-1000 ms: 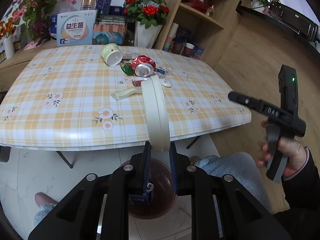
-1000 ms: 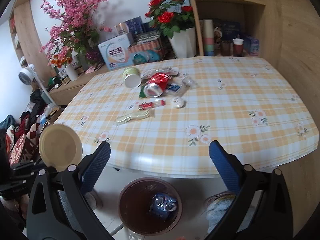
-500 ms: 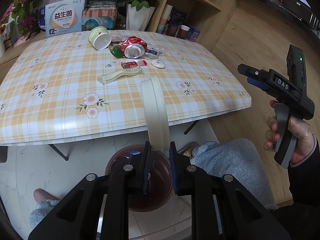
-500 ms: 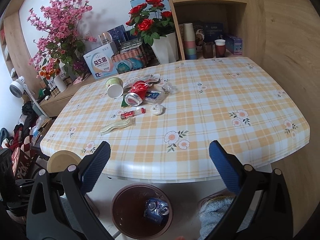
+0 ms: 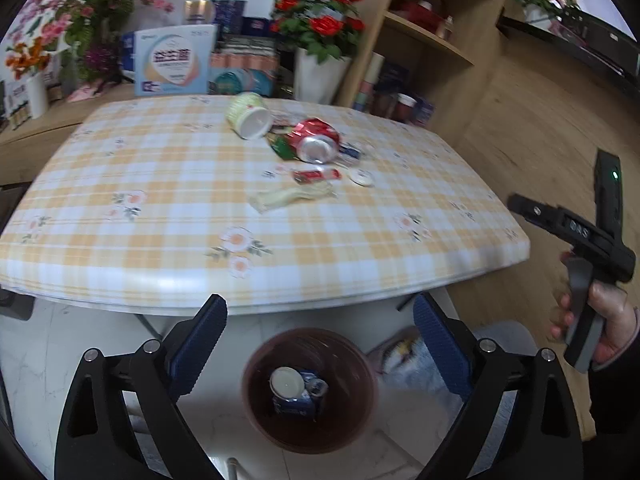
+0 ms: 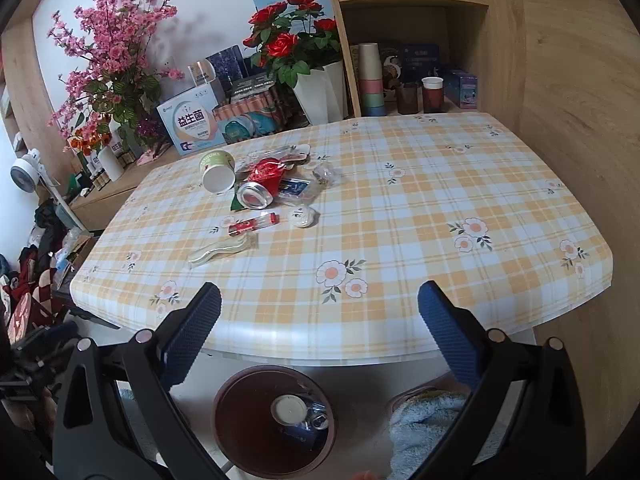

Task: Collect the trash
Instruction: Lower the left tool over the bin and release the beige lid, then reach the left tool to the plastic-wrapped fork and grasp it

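The step in hand is the drop: the left gripper (image 5: 320, 336) hangs over the brown waste bin (image 5: 256, 408) on the floor under the table edge, its jaws opening with nothing between them, and a pale disposable plate (image 5: 286, 381) lies inside the bin on top of a crushed blue can (image 5: 304, 400). The right gripper (image 6: 320, 320) stands wide and empty too, aimed across the plaid table (image 6: 440, 208).

I judge the next move to be a reach back over the table to the cluster near its far side (either hand could take it), closing on one piece and carrying it to the bin.

Counted, largest first: one table, one bin, two items in it. Left on the table: one tipped paper cup (image 6: 218, 172), one crushed red can (image 6: 262, 186), one clear plastic packet (image 6: 298, 190), one pale plastic spoon wrapper (image 6: 222, 250), one red tube (image 6: 253, 224), one small white lid (image 6: 302, 216). The wrappers behind the can are too jumbled to count.
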`<state>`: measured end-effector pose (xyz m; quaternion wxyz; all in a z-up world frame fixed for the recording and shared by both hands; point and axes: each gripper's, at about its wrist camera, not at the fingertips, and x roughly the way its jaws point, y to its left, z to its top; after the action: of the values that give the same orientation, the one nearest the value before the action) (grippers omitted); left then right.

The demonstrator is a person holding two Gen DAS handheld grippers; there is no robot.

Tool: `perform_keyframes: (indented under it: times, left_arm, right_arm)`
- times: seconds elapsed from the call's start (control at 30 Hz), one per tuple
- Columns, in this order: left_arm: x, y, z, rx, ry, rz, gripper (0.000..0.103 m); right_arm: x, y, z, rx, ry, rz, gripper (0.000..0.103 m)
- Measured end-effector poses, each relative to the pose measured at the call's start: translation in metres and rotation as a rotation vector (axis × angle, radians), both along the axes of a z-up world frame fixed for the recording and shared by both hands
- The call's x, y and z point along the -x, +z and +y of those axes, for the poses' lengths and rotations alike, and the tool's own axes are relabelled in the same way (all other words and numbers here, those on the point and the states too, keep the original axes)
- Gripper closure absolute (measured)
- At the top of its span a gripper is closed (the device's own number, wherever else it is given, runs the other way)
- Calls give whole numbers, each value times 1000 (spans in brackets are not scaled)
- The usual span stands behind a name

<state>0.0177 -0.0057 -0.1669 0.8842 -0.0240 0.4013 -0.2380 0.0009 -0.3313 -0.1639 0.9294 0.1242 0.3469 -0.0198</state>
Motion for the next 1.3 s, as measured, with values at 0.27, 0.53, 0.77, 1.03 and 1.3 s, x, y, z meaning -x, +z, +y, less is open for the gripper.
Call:
perform_keyframes:
  times: [0.27, 0.53, 0.77, 1.03, 1.3]
  left_arm:
    - [-18, 15, 34, -63, 131, -99, 7]
    - [-40, 19, 41, -81, 159, -121, 6]
    - [-62, 10, 29, -106, 112, -116, 6]
    - [-107, -18, -8, -145, -28, -67, 6]
    - [-160, -54, -65, -198, -182, -26, 10]
  right_arm:
    - [-3, -6, -2, 43, -18, 28, 6]
    - [-15, -14, -1, 71, -16, 61, 6]
    - [-30, -27, -2, 64, 8, 103, 6]
    - [-63, -44, -3, 57, 55, 158, 6]
    - [-103, -58, -11, 58, 93, 183, 6]
